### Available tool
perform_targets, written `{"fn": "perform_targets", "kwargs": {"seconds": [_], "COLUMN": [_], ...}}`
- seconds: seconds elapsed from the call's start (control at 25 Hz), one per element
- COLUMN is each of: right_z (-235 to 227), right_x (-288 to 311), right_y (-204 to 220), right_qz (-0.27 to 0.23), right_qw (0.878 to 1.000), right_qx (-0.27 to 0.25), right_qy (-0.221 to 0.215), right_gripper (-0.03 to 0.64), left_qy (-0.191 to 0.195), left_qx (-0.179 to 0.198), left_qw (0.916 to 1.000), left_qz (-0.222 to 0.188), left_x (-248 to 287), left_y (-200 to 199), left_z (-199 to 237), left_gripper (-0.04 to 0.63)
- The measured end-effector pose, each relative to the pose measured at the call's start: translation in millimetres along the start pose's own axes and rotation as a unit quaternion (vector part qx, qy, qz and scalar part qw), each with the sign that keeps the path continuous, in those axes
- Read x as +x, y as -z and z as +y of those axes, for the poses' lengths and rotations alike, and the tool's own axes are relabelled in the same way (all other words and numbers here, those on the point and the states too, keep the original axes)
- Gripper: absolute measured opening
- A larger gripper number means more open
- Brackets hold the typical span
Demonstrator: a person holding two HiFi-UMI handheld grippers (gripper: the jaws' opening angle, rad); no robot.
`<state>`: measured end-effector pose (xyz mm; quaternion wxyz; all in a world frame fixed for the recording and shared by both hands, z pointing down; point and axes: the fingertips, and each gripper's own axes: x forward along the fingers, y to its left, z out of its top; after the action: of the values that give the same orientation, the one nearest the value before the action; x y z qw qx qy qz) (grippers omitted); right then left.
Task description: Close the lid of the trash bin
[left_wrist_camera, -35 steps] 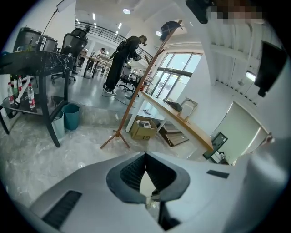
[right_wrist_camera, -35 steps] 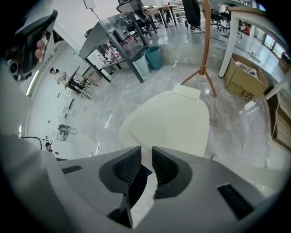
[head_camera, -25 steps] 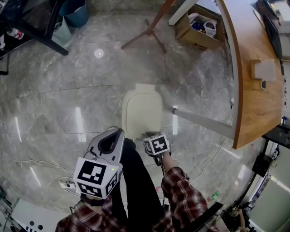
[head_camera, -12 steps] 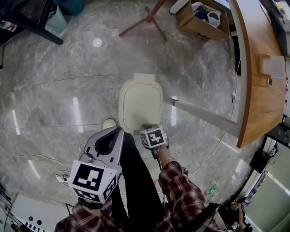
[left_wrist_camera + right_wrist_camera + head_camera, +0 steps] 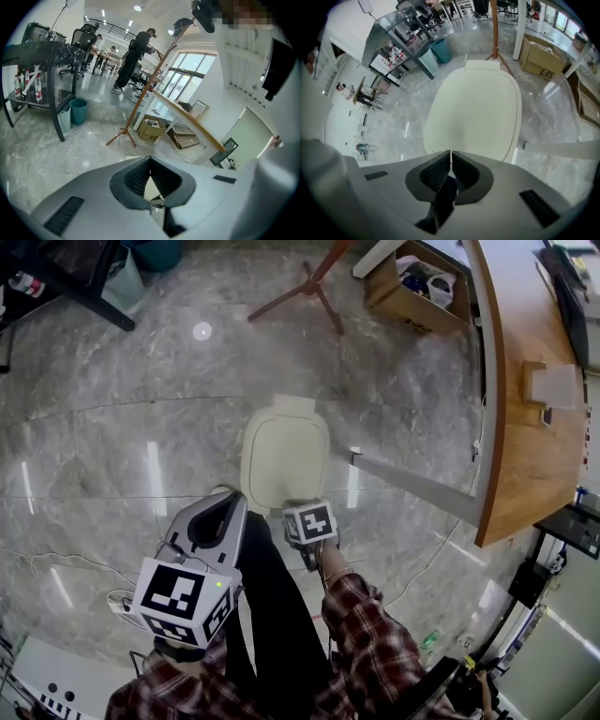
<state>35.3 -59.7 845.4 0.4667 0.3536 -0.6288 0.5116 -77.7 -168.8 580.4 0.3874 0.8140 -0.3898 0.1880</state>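
Looking down, we see a shiny grey floor [image 5: 103, 437] under us. Far to the left, at the top, stands a black bench [image 5: 66, 287], with a blue-green bucket [image 5: 155, 257] just beside it. Our left claw [image 5: 236, 497] is held over the floor, near the left side of the trash bin [image 5: 284, 474]. Its own camera shows this claw [image 5: 150, 160] with its two tips pressed together and nothing between them. The trash bin stands on the floor in the middle, right in front of us. Its cream lid [image 5: 286, 451] lies flat on top, so the bin looks closed. Behind the bin are the wooden legs of a stand [image 5: 309, 289]. Our right claw [image 5: 305, 510] is at the near edge of the lid, and a checked sleeve [image 5: 375, 643] shows behind it. In this claw's own camera the claw [image 5: 450, 153] is closed too and holds nothing, and the lid [image 5: 473, 112] fills the space just past its tips. We cannot tell if the tips touch the lid. Further right a cardboard box [image 5: 412, 287] sits on the floor, and then a long wooden bench [image 5: 525, 399] runs along the right side
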Motion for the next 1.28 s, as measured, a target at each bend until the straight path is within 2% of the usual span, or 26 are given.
{"fn": "perform_targets", "kwargs": {"seconds": [0.12,0.28,0.48,0.68,0.84,1.04,1.28], "right_z": [13.7,34.5,53.9,87.6,122.5,163.0,186.0], "right_x": [-33.6,-105.8,-210.8,-307.5,-383.2,-465.5,-527.1], "right_y": [-12.2,-39.8,-73.5,-88.8,-100.3,-118.3,-118.3], "right_qz": [-0.035,-0.099,-0.173,-0.243,-0.318,-0.411,-0.482], "right_qw": [0.999,0.994,0.985,0.969,0.945,0.904,0.864], "right_qx": [0.023,0.025,-0.007,-0.037,-0.073,-0.117,-0.146], "right_qy": [-0.015,-0.027,0.000,-0.002,-0.002,-0.006,0.000], "right_gripper": [0.021,0.023,0.021,0.021,0.014,0.012,0.012], "left_qy": [0.003,0.011,0.019,0.026,0.034,0.048,0.060], "left_qx": [0.012,0.038,0.081,0.098,0.113,0.130,0.152], "left_qw": [0.9998,0.9985,0.9941,0.9904,0.9865,0.9784,0.9709], "left_qz": [-0.014,-0.037,-0.070,-0.095,-0.114,-0.153,-0.175], "left_x": [-8.8,-33.8,-79.3,-130.2,-163.0,-185.4,-196.1], "left_y": [-20.5,-62.6,-116.7,-136.4,-147.9,-172.8,-182.2], "left_z": [-9.9,-31.8,-69.2,-104.1,-128.2,-155.8,-183.0], "left_gripper": [0.010,0.011,0.011,0.011,0.011,0.011,0.009]}}
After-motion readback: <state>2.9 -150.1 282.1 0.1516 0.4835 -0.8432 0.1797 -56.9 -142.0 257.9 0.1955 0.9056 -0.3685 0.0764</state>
